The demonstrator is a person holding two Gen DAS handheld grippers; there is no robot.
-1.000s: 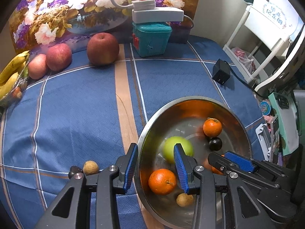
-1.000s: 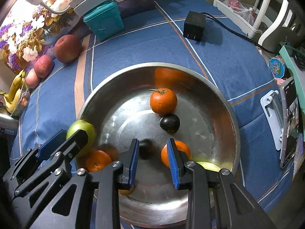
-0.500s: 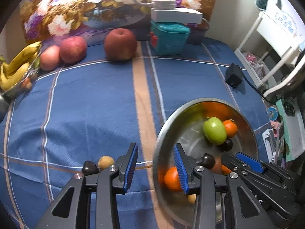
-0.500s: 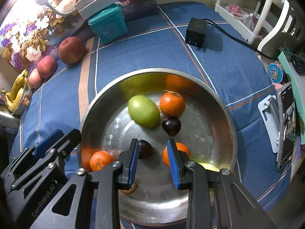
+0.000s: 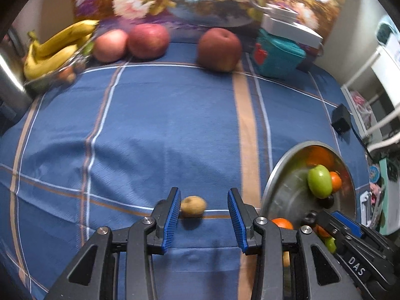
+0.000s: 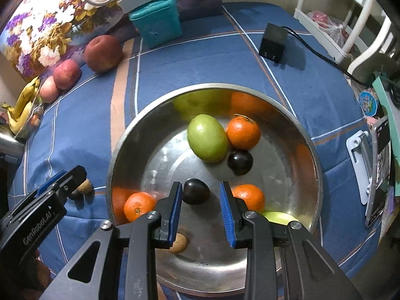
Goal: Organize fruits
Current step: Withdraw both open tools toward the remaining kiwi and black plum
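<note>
**Hovering two open tools over fruit on a blue checked worktop**

Nearest in the left wrist view, the left tool (image 5: 203, 213) is spread wide, empty, its blue-padded fingers (image 5: 172, 218) on either side of a small brown fruit (image 5: 193, 206) lying on the blue checked cloth (image 5: 162, 130). The fruit sits close to the left finger; whether they touch cannot be told. A small dark fruit (image 6: 75, 195) lies just beside it, mostly hidden.

To the right stands a wide steel bowl (image 6: 316, 165). The right tool (image 6: 200, 212) hangs over its near side, released and gripping nothing, with a dark plum (image 6: 195, 194) between its fingertips, not pinched. An orange (image 6: 138, 206) sits at the bowl's near left, another orange (image 6: 250, 197) at the near right, and a second brown fruit (image 6: 178, 243) lies under the tool. Farther in, a green fruit (image 6: 207, 141) touches a third orange (image 6: 243, 132), with a second dark plum (image 6: 239, 162) just in front of them.

At the far edge of the worktop stand three red apples (image 5: 147, 40) in a row, a teal box (image 5: 277, 55) to their right, and bananas (image 5: 53, 48) at far left. A black power adapter (image 6: 272, 42) lies far right.
</note>
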